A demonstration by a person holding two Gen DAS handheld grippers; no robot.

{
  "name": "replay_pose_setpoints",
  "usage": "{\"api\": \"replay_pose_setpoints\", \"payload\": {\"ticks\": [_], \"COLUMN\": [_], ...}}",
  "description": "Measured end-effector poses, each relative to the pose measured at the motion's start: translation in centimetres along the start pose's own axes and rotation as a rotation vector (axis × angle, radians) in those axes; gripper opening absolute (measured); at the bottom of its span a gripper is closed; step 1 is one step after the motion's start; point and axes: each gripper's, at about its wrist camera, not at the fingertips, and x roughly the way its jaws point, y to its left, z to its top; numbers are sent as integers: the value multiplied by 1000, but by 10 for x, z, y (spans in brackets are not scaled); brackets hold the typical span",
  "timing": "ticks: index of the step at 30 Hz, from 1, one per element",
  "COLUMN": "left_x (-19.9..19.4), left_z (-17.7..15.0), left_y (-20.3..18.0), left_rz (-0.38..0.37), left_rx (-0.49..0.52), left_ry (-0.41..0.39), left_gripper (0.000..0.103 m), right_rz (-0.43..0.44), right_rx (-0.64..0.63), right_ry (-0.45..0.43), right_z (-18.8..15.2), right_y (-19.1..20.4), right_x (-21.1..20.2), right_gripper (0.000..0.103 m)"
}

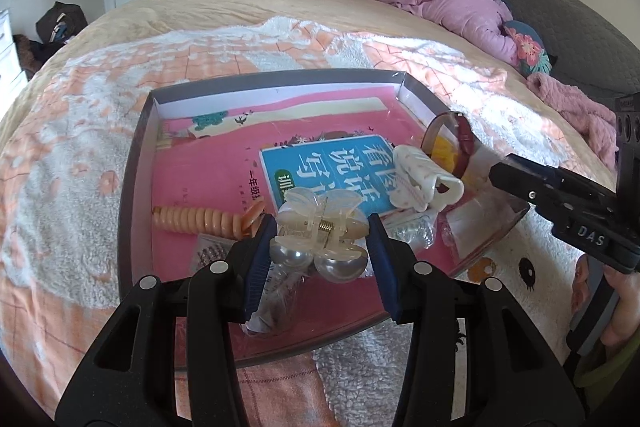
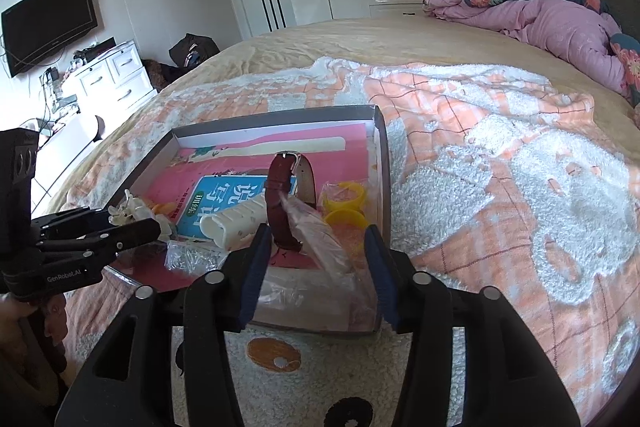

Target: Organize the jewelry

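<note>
A shallow grey-walled box [image 1: 280, 77] [image 2: 280, 115] lies on the bed with a pink book in it. My left gripper [image 1: 320, 247] [image 2: 132, 223] is shut on a translucent butterfly hair claw [image 1: 320, 223] [image 2: 124, 213] with pearl halves, held just above the box's near part. Over the box's near right corner my right gripper [image 2: 318, 255] [image 1: 496, 173] is open. A dark red watch strap [image 2: 280, 203] [image 1: 464, 143] and a clear plastic bag [image 2: 320, 239] sit between its fingers. A white claw clip [image 1: 420, 179] [image 2: 236, 223] lies beside the watch.
Also in the box are an orange spiral hair tie [image 1: 204, 221], yellow rings [image 2: 348, 195] and a small bag of silver pieces [image 2: 192, 255] [image 1: 412, 233]. A peach-and-white fleece blanket [image 2: 500, 167] covers the bed. A pink quilt [image 1: 460, 11] is heaped at the far right.
</note>
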Motion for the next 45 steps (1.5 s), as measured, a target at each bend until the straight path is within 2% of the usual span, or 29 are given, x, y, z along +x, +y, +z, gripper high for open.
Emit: {"api": "replay_pose_setpoints", "payload": {"ticks": [5,12,16,24,26,36,38,42,44,45], "left_x": [2,2,2,-3,-6,-25,-31,-42,-48,-53], "left_z": [-1,-2,-2,-3,-3,-3,-3,-4,-4,-5], "left_y": [-1,-3,-6,-7,-7,-10,-11,-11,-9,-9], "left_rz": [5,10,1,4,7,12,18,38,46,49], "left_rx": [11,19,23,33,29,27,26,19,7,1], "left_ry": [10,12,20,18,14,-8,-16,-29,-37,-44], "left_gripper": [38,38,51,52,57,68,74,83,94,94], "right_rz": [-1,-16,-32,-36,-36,-35,-38,-36,-36,-34], "right_rx": [33,67,76,76,76,60,54,44,34,29], "right_ry": [-22,-40,-51,-66,-67,-73,-77,-93,-97,-98], "right_z": [-2,-5,-5,-4,-4,-1,-2,-2,-2,-3], "right_y": [-5,-13,-14,-11,-11,-3,-1,3,6,7], "right_x": [-10,-26,-33,-43,-44,-58,-62,-72,-77,-79], "right_gripper": [67,76,87,91,91,91,97,98,98,98]}}
